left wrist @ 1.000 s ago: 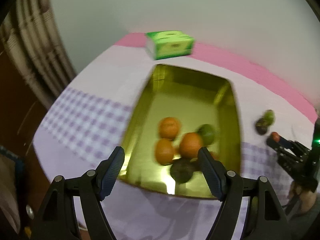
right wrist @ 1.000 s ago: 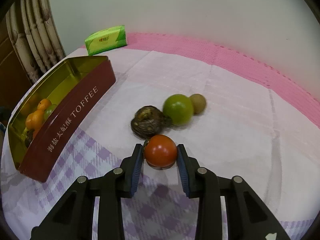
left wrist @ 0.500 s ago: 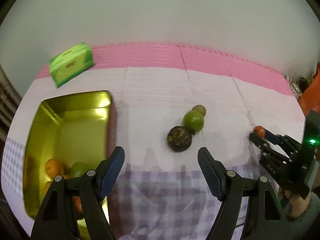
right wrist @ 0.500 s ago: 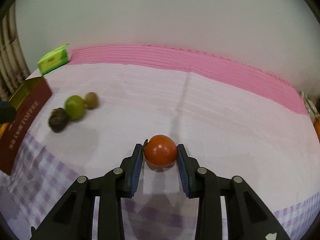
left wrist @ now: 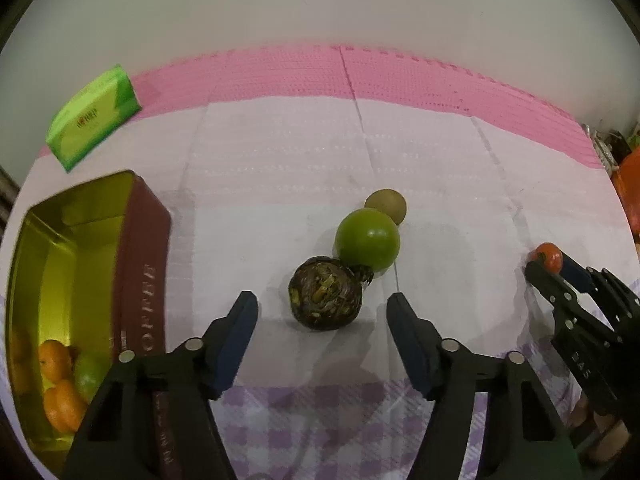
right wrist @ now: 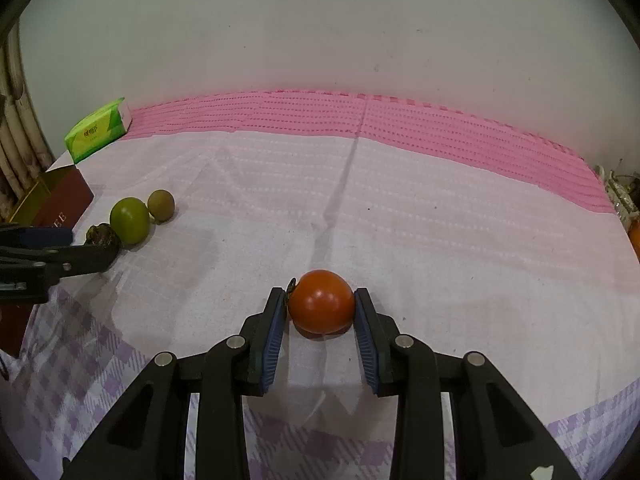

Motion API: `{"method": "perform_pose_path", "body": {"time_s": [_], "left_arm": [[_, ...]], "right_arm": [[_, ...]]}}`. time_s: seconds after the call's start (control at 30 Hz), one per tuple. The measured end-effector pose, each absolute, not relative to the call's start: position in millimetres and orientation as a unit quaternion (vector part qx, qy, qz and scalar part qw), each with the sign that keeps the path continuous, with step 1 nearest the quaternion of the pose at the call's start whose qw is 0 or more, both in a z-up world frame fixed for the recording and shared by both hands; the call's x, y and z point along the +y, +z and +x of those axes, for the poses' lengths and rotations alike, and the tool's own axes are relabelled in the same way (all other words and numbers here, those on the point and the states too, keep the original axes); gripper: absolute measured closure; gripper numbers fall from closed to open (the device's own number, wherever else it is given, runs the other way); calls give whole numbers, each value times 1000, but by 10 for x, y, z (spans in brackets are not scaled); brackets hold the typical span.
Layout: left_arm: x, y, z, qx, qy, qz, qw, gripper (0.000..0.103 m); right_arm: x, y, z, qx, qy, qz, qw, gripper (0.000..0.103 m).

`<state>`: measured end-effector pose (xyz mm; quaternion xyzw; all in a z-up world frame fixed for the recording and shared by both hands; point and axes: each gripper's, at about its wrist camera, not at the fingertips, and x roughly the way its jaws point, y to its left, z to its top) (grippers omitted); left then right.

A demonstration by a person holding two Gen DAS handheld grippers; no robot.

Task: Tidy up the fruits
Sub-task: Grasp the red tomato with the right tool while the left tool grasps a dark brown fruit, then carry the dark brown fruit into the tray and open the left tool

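Observation:
My left gripper (left wrist: 322,312) is open, its fingers on either side of a dark wrinkled fruit (left wrist: 326,298) on the white cloth, just short of it. A green fruit (left wrist: 367,239) touches it behind, and a brown kiwi-like fruit (left wrist: 386,206) lies behind that. My right gripper (right wrist: 321,312) is shut on a red tomato (right wrist: 321,300) low over the cloth; it also shows in the left wrist view (left wrist: 547,264). The gold toffee tin (left wrist: 136,248) at the left holds several oranges (left wrist: 56,362) and a green fruit (left wrist: 89,376).
A green tissue pack (left wrist: 94,116) lies at the back left on the pink mat (left wrist: 400,76). A wall stands behind the table. An orange object (right wrist: 634,236) sits at the far right edge. Purple checked cloth (right wrist: 100,380) covers the near side.
My left gripper has swung right from above the tin to the three loose fruits and come close to the dark one. My right gripper has carried the tomato rightwards, away from them.

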<state>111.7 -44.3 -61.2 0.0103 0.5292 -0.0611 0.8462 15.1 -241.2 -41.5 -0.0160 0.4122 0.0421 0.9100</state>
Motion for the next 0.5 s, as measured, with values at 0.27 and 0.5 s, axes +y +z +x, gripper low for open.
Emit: {"method": "perform_pose_path", "body": {"time_s": [0.27, 0.5], "left_arm": [[-415, -651, 1084, 538, -60, 10, 841, 63], [-288, -317, 670, 518, -72, 6, 852, 63]], "right_arm": [[-2437, -416, 159, 416, 42, -19, 908, 71], [-2397, -402, 158, 416, 40, -22, 908, 71]]}}
